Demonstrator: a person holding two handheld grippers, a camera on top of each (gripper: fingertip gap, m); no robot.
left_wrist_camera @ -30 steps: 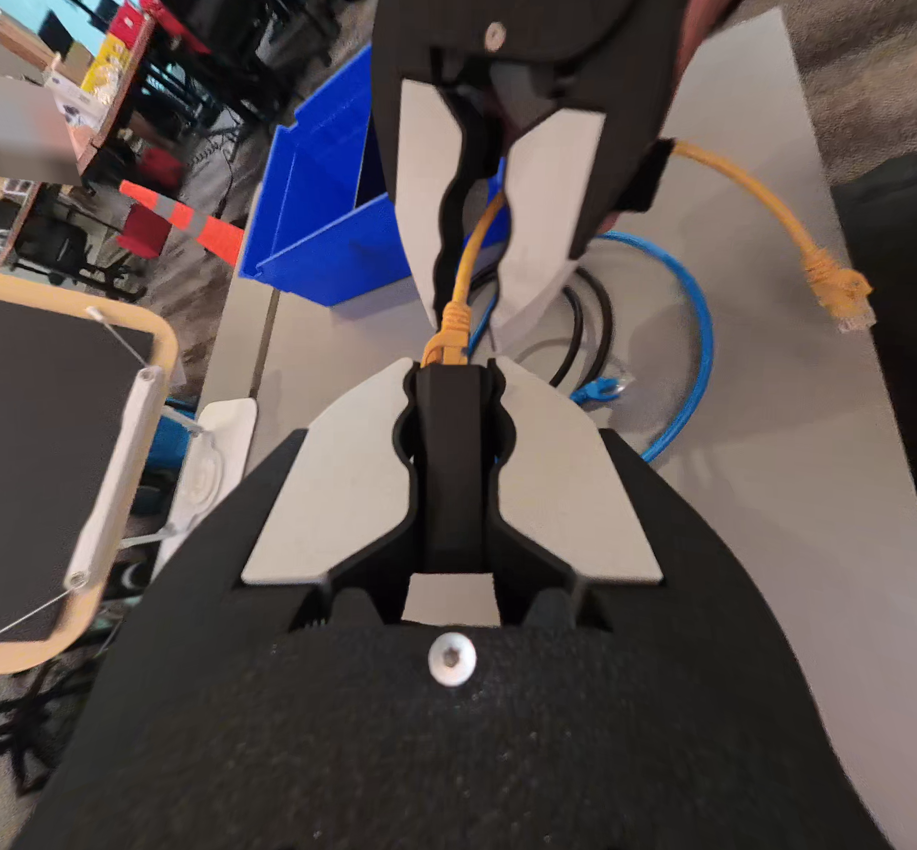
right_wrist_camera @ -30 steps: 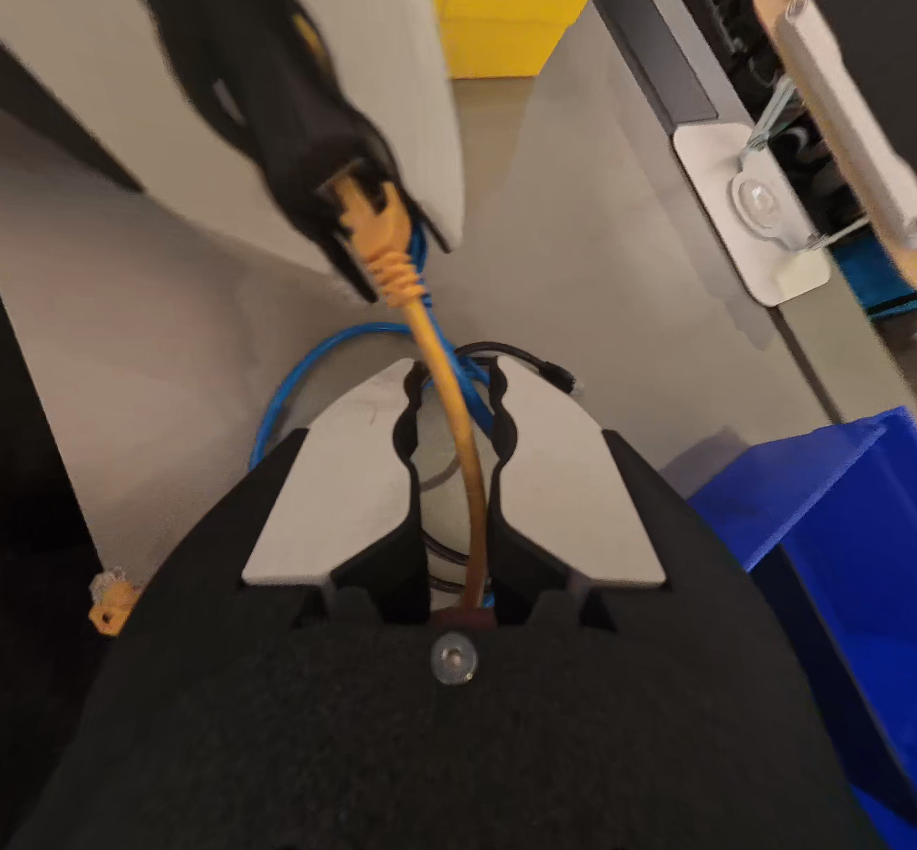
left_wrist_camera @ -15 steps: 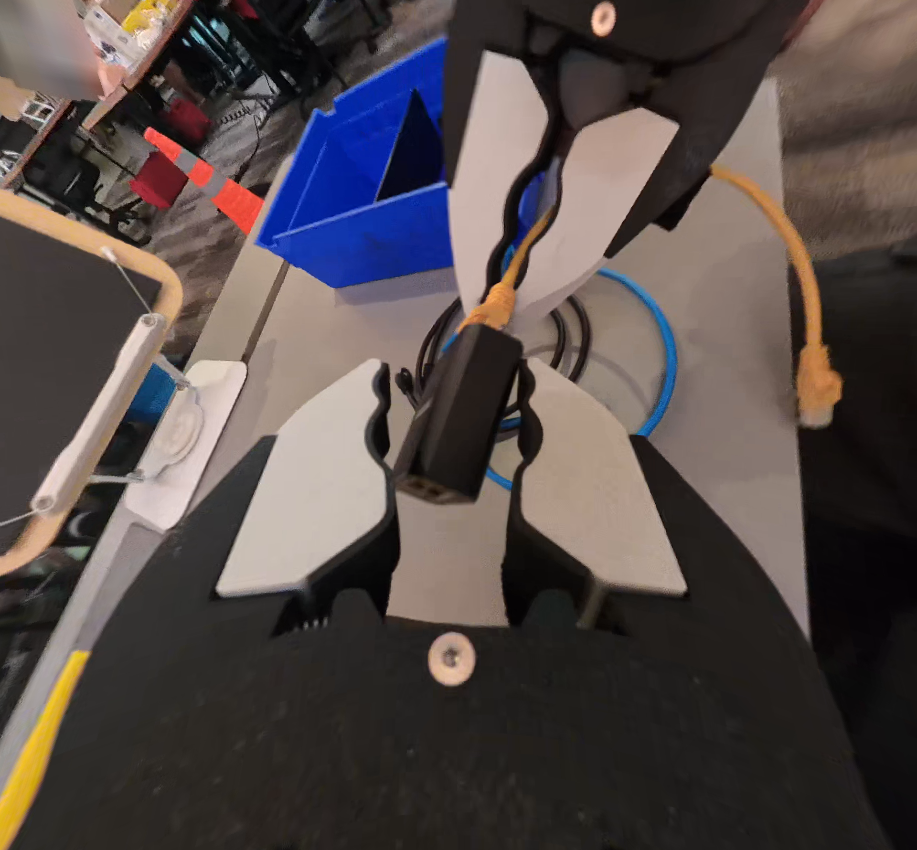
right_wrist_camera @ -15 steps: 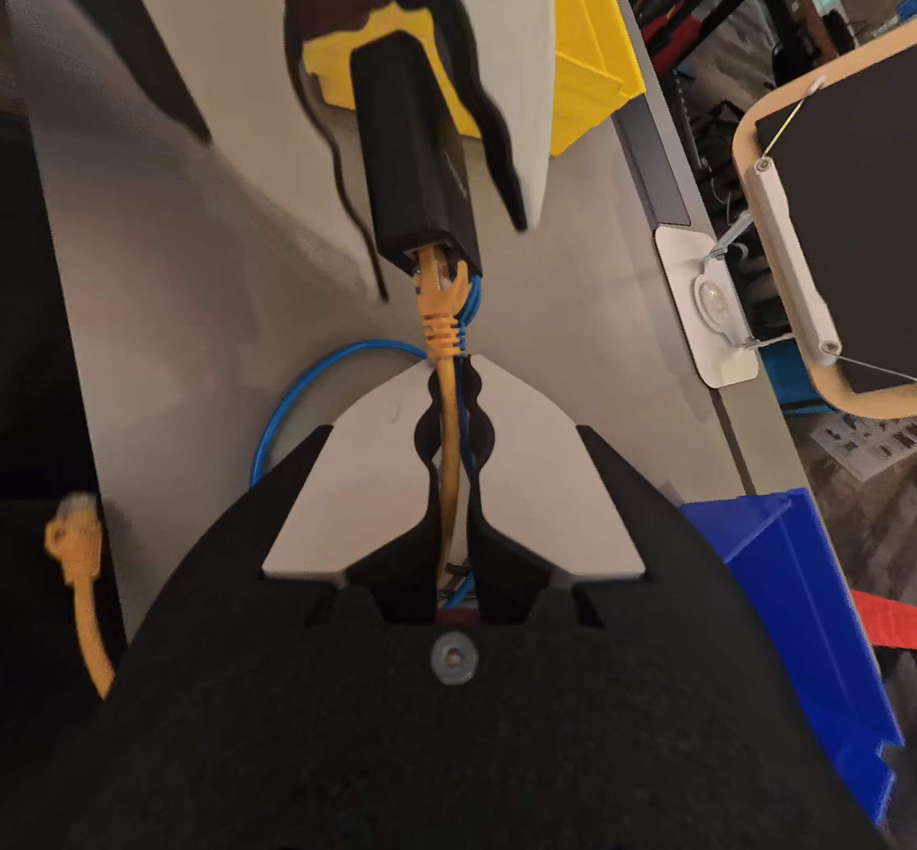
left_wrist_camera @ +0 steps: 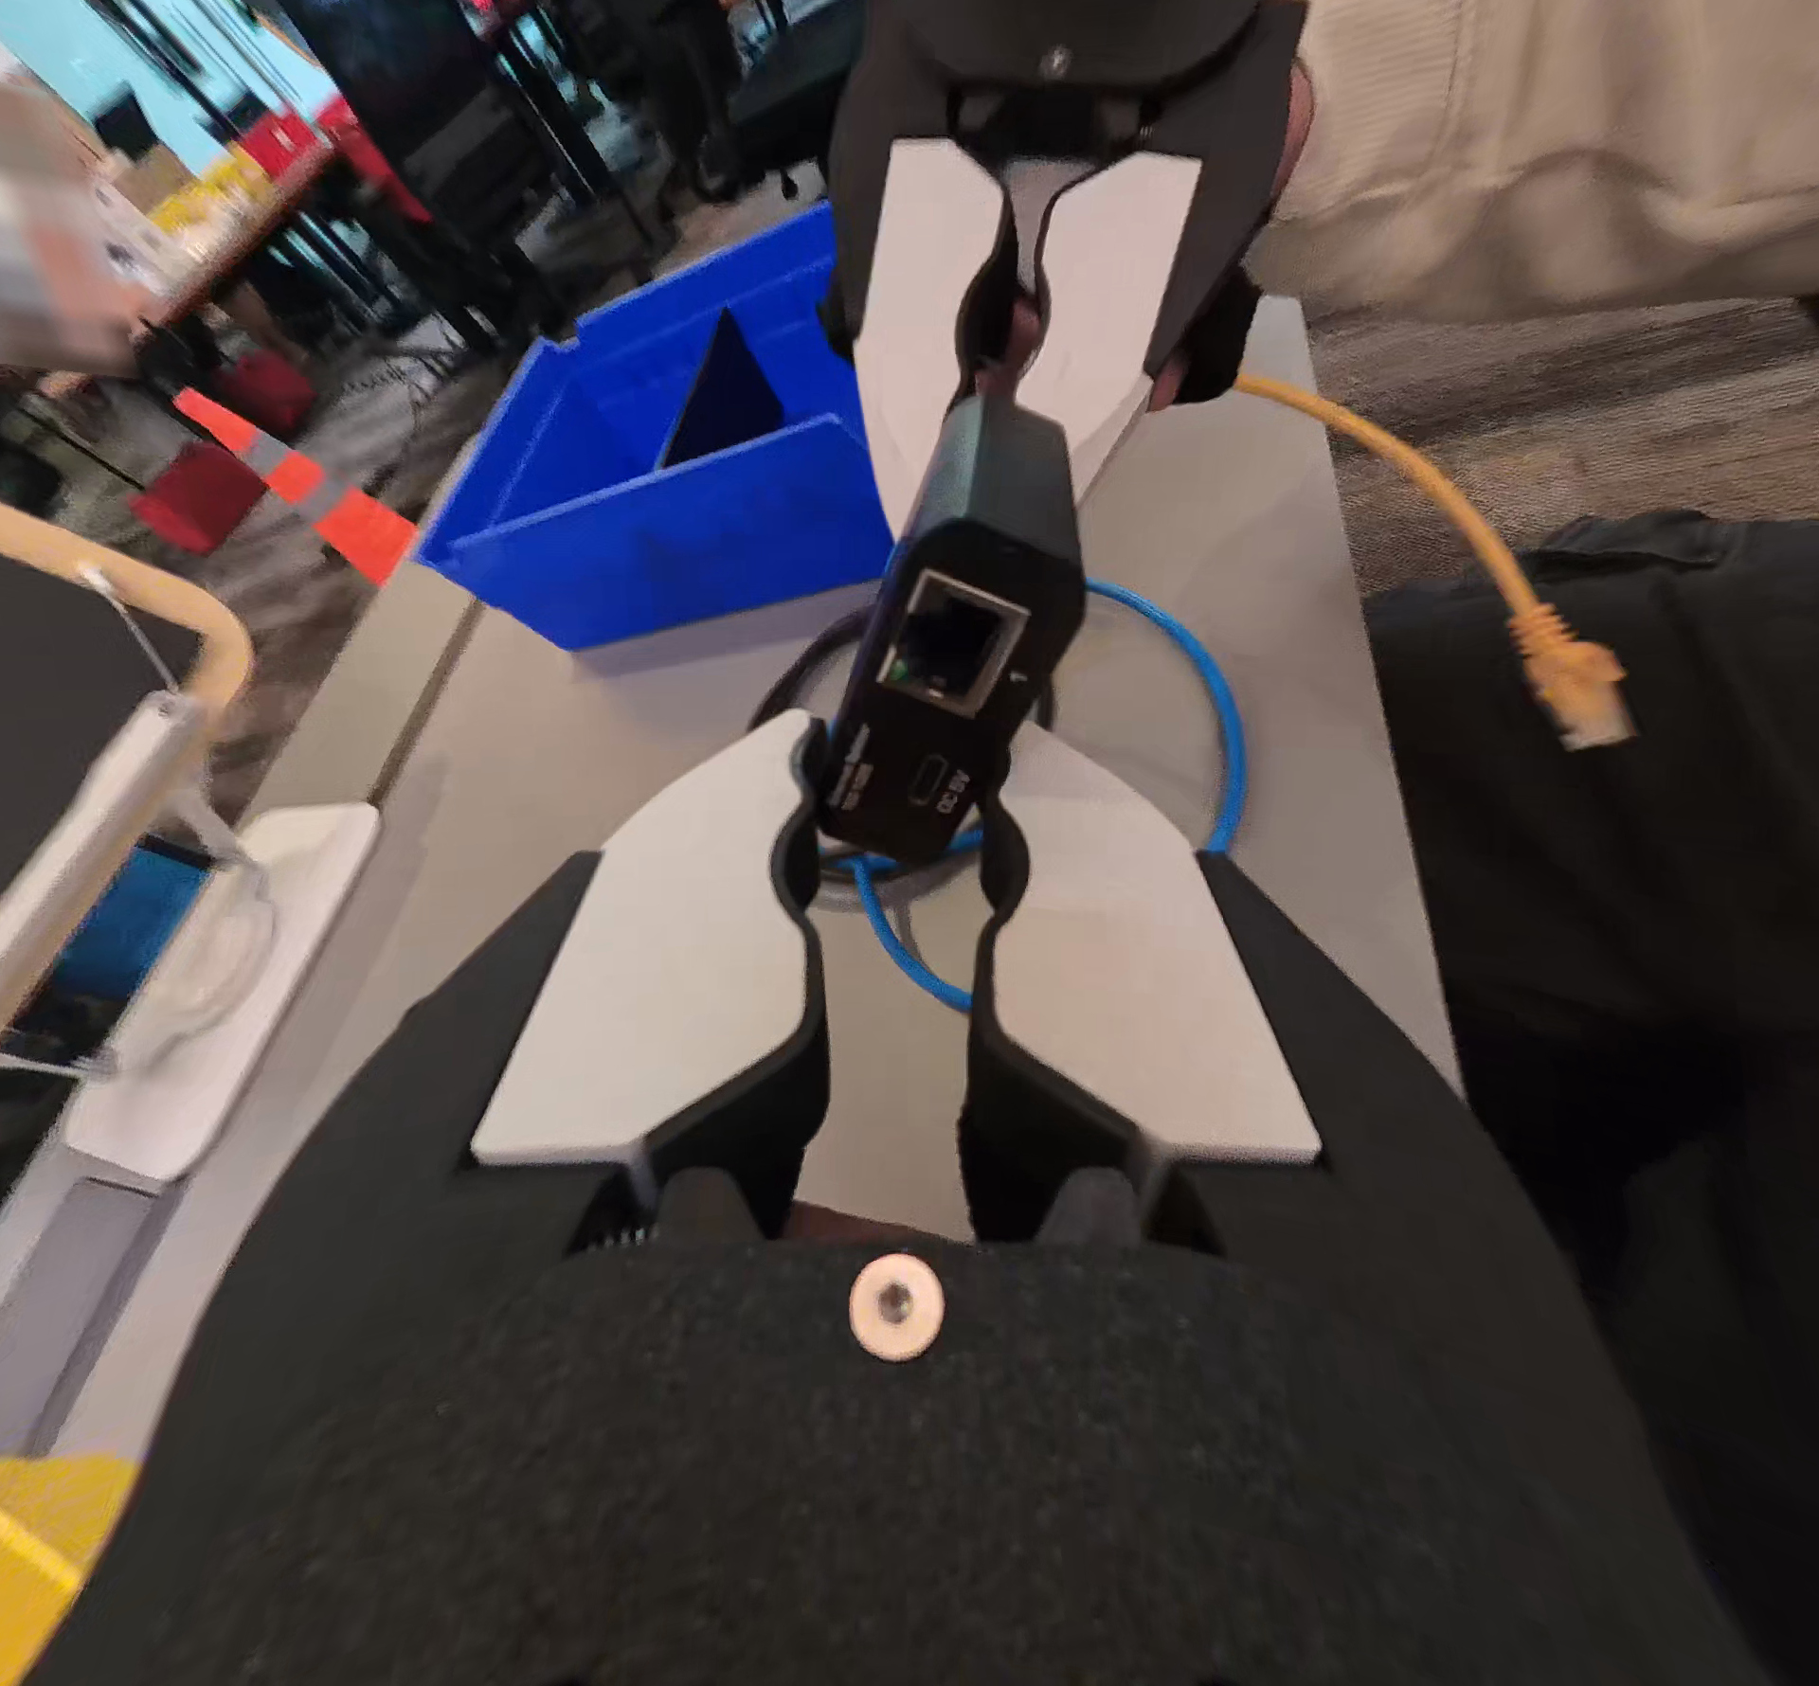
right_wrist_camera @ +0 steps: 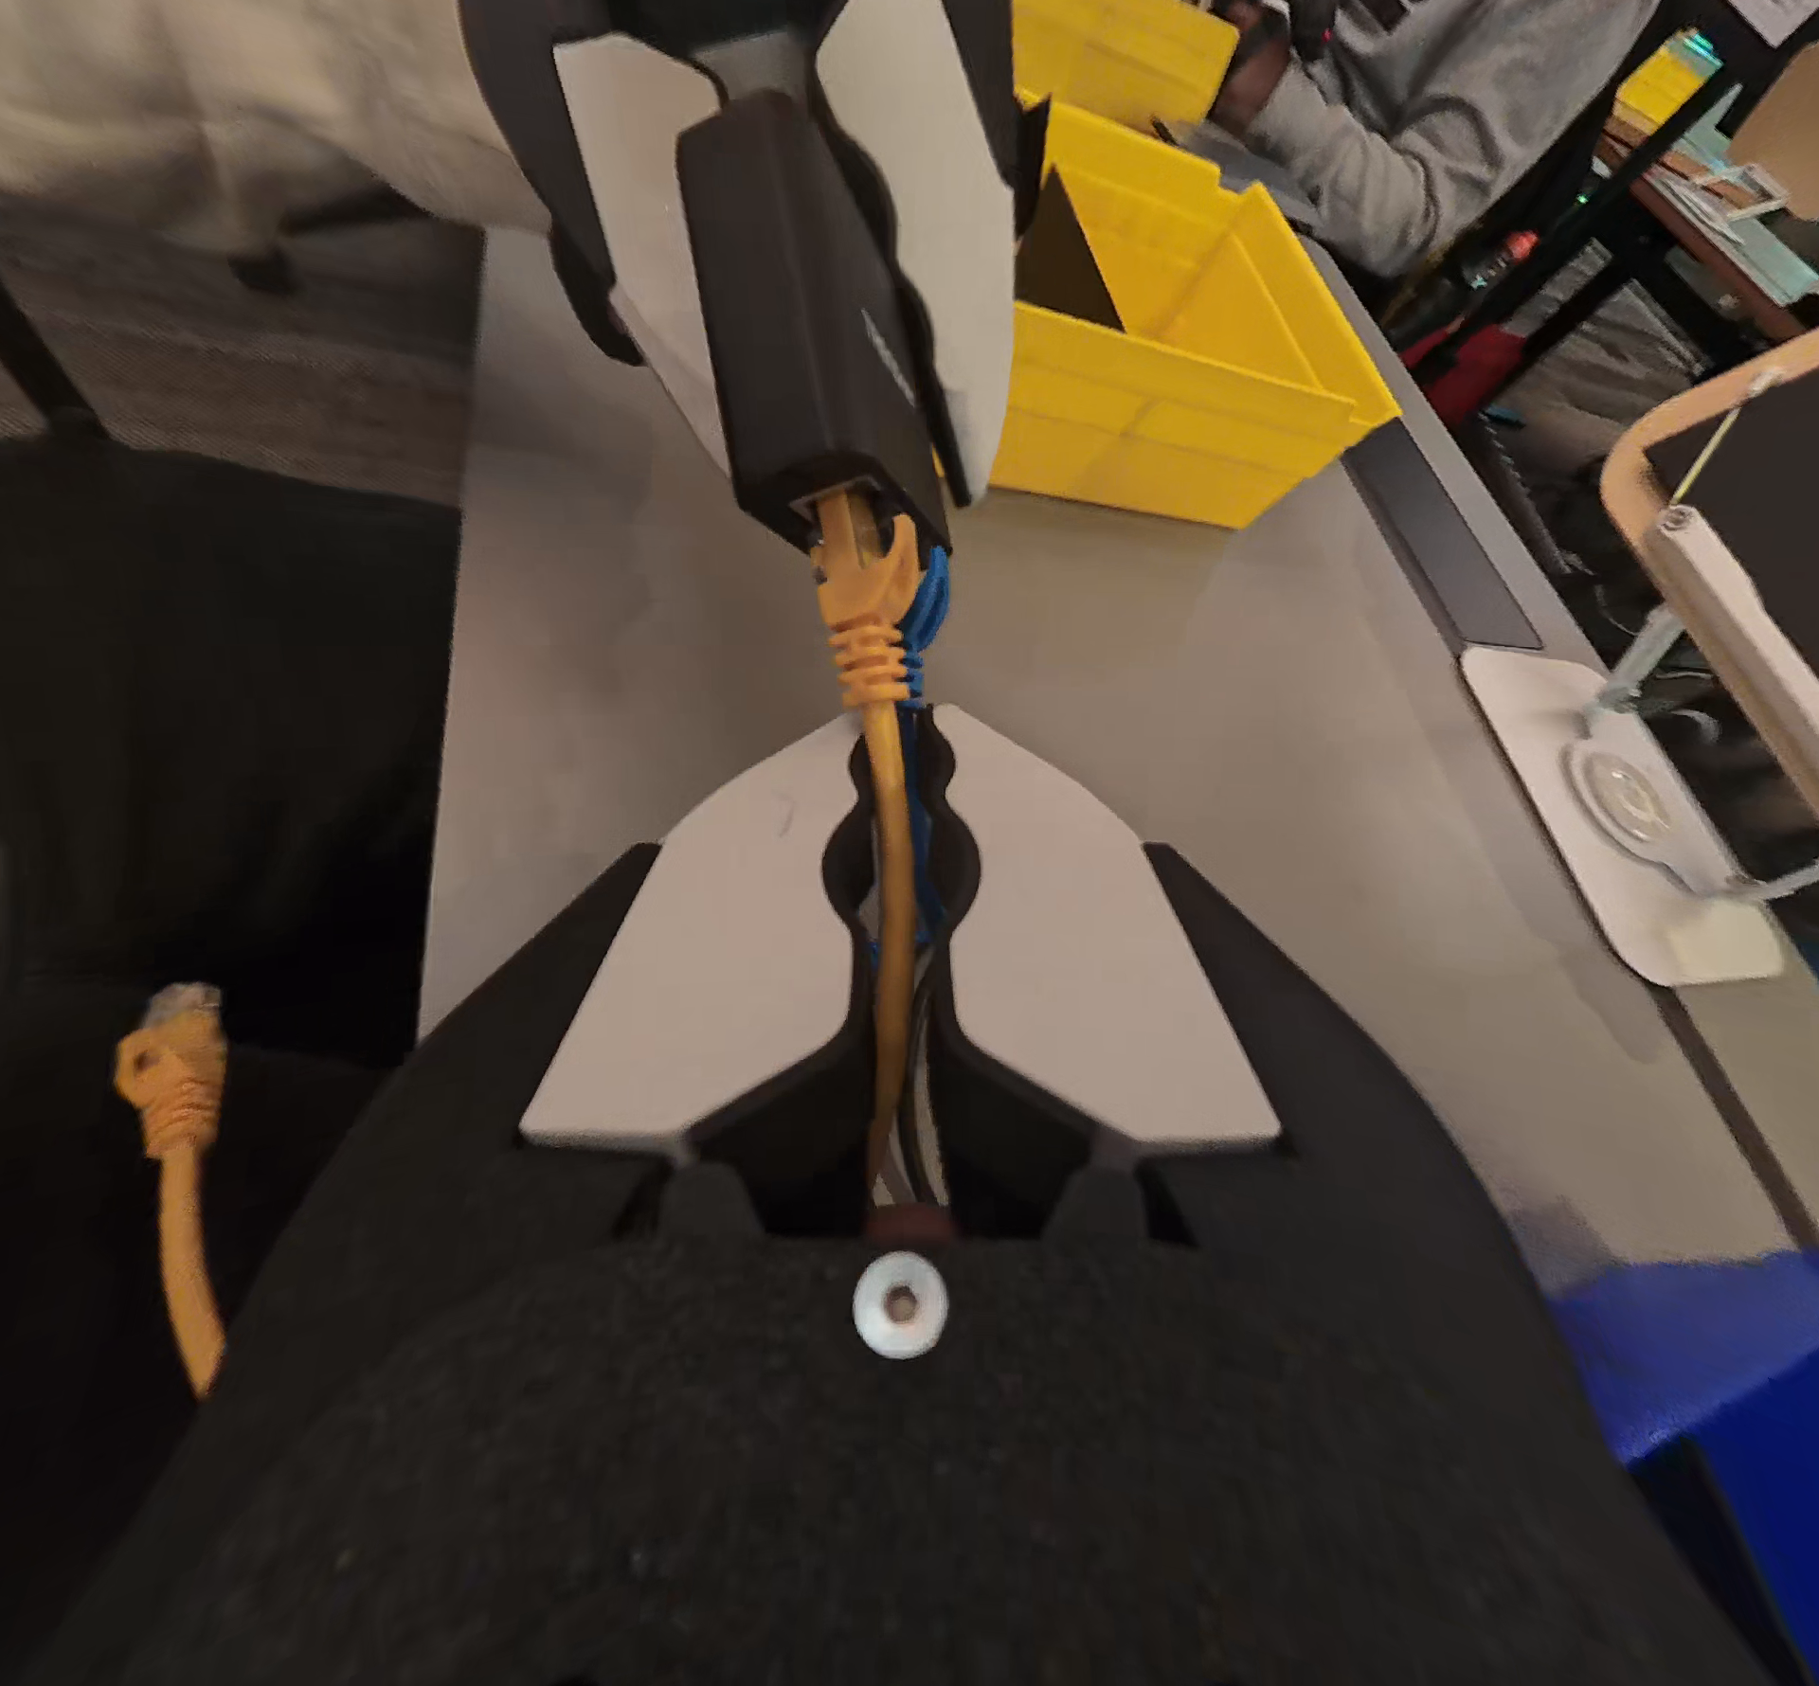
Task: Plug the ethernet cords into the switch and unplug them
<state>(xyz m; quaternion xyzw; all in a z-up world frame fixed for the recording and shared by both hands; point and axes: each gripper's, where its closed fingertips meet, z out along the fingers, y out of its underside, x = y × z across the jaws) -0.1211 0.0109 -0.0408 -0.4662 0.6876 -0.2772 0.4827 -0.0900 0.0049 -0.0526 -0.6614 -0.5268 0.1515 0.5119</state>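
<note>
Holding the switch (left_wrist_camera: 960, 645), left gripper (left_wrist_camera: 901, 778) pinches its end; right gripper (right_wrist_camera: 901, 738) clamps the orange cord (right_wrist_camera: 891, 851), apparently seated at twelve o'clock. Next: a straight pull, latch pressed.

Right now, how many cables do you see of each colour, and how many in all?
orange cord: 1
blue cord: 1
black cable: 1, mostly hidden behind the switch
Total: 3
</note>
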